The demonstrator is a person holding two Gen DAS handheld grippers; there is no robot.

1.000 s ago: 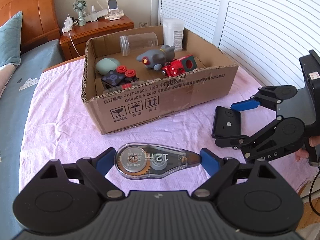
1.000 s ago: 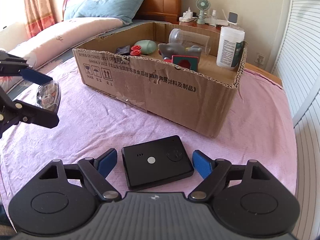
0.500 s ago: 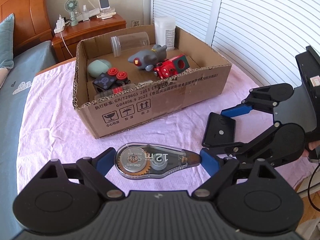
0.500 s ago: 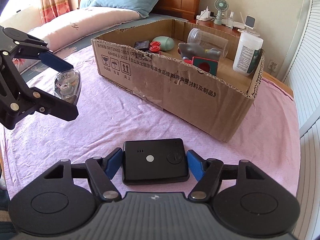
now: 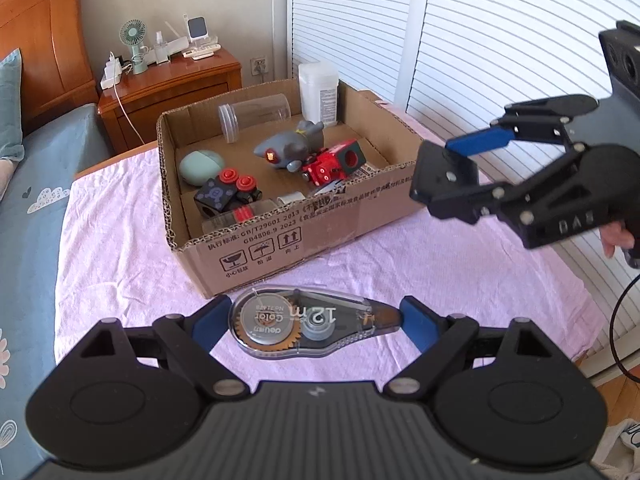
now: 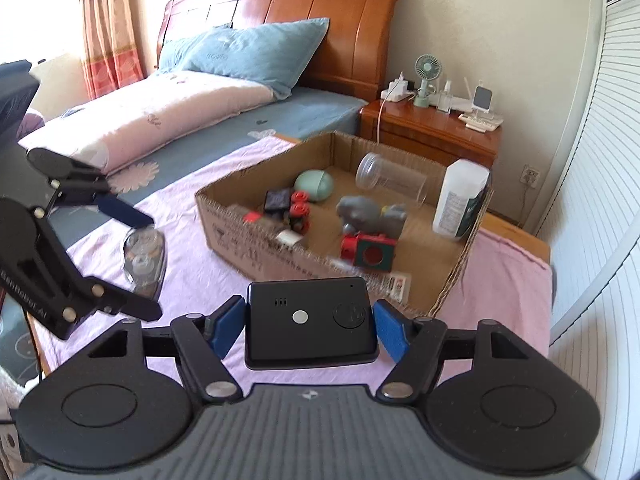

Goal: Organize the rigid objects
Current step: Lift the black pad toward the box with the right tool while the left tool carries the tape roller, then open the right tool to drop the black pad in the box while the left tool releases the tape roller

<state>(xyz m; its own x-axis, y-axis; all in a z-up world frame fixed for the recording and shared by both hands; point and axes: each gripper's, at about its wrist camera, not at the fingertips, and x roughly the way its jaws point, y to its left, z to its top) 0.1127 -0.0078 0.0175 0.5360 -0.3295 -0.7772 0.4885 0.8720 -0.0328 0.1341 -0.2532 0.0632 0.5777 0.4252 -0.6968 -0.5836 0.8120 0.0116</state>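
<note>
My left gripper (image 5: 316,326) is shut on a clear tape dispenser (image 5: 308,324) and holds it above the pink cloth, just before the cardboard box (image 5: 304,224). My right gripper (image 6: 308,326) is shut on a flat black device (image 6: 310,326), lifted off the cloth near the box's near right corner; it shows in the left wrist view too (image 5: 444,182). The box (image 6: 460,264) holds a grey shark toy (image 5: 290,146), a red toy (image 5: 334,162), a black block with red knobs (image 5: 226,194), a green case (image 5: 200,164), a clear jar (image 5: 254,116) and a white bottle (image 5: 318,92).
The box sits on a table covered in pink cloth (image 5: 120,240). A bed with a blue pillow (image 6: 244,54) lies to the left. A wooden nightstand (image 5: 168,88) with a small fan stands behind the box. White slatted doors (image 5: 500,40) are on the right.
My right gripper shut on the black device and lifted it off the cloth toward the box. My left gripper rose with the tape dispenser and moved closer to the box.
</note>
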